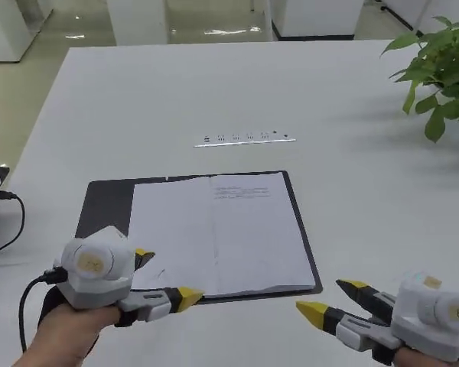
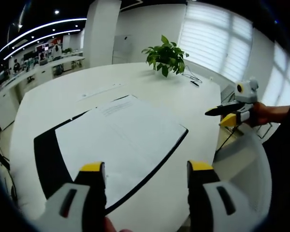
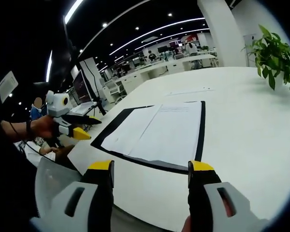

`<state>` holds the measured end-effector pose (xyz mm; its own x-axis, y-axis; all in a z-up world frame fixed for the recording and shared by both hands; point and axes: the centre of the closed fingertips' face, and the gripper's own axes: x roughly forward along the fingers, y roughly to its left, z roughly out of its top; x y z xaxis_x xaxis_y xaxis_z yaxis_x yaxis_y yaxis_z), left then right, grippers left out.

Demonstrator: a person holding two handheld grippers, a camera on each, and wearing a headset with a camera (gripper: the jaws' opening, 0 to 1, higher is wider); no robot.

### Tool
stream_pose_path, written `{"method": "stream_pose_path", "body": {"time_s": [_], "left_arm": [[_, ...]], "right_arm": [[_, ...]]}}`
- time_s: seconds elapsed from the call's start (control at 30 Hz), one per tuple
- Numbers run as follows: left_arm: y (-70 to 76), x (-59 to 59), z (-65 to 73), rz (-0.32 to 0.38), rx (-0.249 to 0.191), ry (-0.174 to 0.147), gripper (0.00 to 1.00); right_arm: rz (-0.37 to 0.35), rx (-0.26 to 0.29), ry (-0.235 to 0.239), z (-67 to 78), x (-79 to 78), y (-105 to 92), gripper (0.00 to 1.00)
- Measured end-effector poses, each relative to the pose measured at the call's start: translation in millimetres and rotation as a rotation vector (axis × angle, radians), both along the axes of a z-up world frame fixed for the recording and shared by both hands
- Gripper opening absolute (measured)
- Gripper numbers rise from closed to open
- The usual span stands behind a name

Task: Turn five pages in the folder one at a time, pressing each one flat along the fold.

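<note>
Left gripper (image 1: 166, 275), nearest, low left in the head view. A hand (image 1: 65, 332) grips it from below, and it points right and slightly away. Body is grey-white plastic. Its fingers (image 1: 185, 297) are yellow-capped, spread apart and empty. The far finger is partly hidden behind the body. The body also covers the folder's near-left corner.

Right gripper (image 1: 330, 297), low right, cut off by the frame edge. It points left towards the folder's near-right corner and is clear of it. Its fingers (image 1: 314, 310) are released, tips apart, nothing between them. The hand behind it is barely visible.

Folder (image 1: 107, 202) lies open and flat on the white bench (image 1: 214, 92), just beyond the two grippers. The cover is matte black and rectangular.
- White pages (image 1: 237, 229) lie flat, with a straight fold down the middle.
- A wide band of bare cover shows left of the left page.
- The right page has a few lines of small print at the top, too small to read.

A black cable (image 1: 19, 222) loops off the bench's left edge.

Beyond the folder, a narrow silver strip (image 1: 245, 139) is set in the bench top. Its small marks cannot be made out.

At the far right corner stands a leafy green plant (image 1: 444, 69), cut off by the frame edge.
</note>
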<state>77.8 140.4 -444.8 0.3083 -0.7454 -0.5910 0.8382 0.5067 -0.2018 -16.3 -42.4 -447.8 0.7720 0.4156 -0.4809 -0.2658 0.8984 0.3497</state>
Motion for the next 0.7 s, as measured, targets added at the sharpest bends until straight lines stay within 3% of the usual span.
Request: {"method": "stream_pose_path", "body": {"time_s": [0.23, 0.4, 0.7], "left_arm": [[-41.4, 4.9, -5.1, -0.072, 0.013, -0.002, 0.67], [-64.7, 2.4, -15.1, -0.127, 0.046, -0.003, 0.66], [-104.1, -4.1, -28.2, -0.175, 0.051, 0.015, 0.66]], "right_arm": [[0.004, -0.007, 0.019, -5.0, -3.2, -0.8, 0.6], [-0.002, -0.003, 0.025, -7.1, -3.5, -2.2, 0.59], [-0.002, 0.001, 0.036, -8.0, -5.1, -5.0, 0.59]]}}
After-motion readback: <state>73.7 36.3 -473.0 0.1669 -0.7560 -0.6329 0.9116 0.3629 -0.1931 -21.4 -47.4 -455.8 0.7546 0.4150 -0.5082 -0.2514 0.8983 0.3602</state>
